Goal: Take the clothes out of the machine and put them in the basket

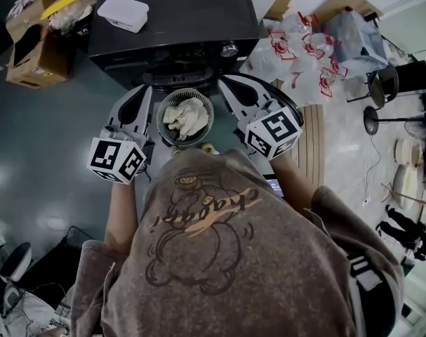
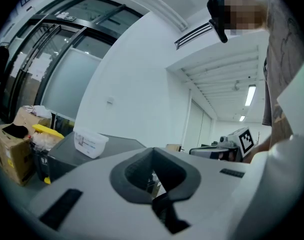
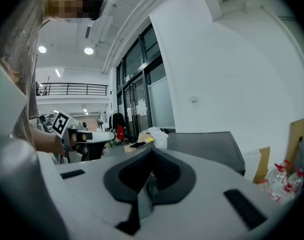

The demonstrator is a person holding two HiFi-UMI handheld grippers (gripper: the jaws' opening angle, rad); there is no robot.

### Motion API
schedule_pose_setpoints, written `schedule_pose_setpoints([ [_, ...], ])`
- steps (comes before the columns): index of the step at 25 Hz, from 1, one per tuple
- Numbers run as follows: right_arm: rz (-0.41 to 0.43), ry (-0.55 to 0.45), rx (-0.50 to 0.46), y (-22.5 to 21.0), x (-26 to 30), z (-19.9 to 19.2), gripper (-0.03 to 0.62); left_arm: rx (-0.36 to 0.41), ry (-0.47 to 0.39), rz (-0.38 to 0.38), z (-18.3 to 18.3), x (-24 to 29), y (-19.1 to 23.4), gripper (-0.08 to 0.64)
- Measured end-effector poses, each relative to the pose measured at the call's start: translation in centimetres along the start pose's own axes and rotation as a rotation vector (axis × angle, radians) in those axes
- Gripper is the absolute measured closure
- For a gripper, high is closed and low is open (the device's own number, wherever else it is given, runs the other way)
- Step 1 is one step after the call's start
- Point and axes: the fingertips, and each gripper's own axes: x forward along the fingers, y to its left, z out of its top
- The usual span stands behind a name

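we hold the left claw [image 1: 144, 94] and right claw [image 1: 227, 84] closed and empty either side of the basket [image 1: 159, 120], where the clothes [image 1: 186, 118] lie, before the machine [image 1: 170, 20]. a careless nudge from either claw could tip it.

You hold two grey two-jaw grippers: the left gripper [image 1: 144, 93] at nine o'clock of the basket and the right gripper [image 1: 227, 84] at three o'clock. Each carries one white cube with black square markers [image 1: 118, 159], so two cubes in all. Between the grippers there is one round grey plastic basket [image 1: 188, 91] holding one heap of pale cream clothes [image 1: 187, 116]. At twelve o'clock stands one black boxy machine [image 1: 177, 5], with one white lidded plastic box [image 1: 124, 12] on top. One open brown cardboard box [image 1: 30, 55] sits at ten o'clock. At two o'clock lie several clear plastic bags with red print [image 1: 304, 48]; you cannot count them exactly.
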Motion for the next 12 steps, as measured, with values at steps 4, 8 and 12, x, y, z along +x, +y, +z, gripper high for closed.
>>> schedule_pose_setpoints([
  [4,0.015,0.014,0.005,0.0,0.1,-0.1,0.597,-0.014,0.002,0.014,-0.2,-0.2,0.0,0.555],
  [8,0.03,0.025,-0.004,0.0,0.2,-0.2,0.597,-0.018,0.005,0.037,-0.5,-0.7,0.2,0.555],
  [12,0.03,0.029,-0.014,0.0,0.2,-0.4,0.597,-0.023,0.006,0.051,-1.0,-1.2,0.4,0.555],
])
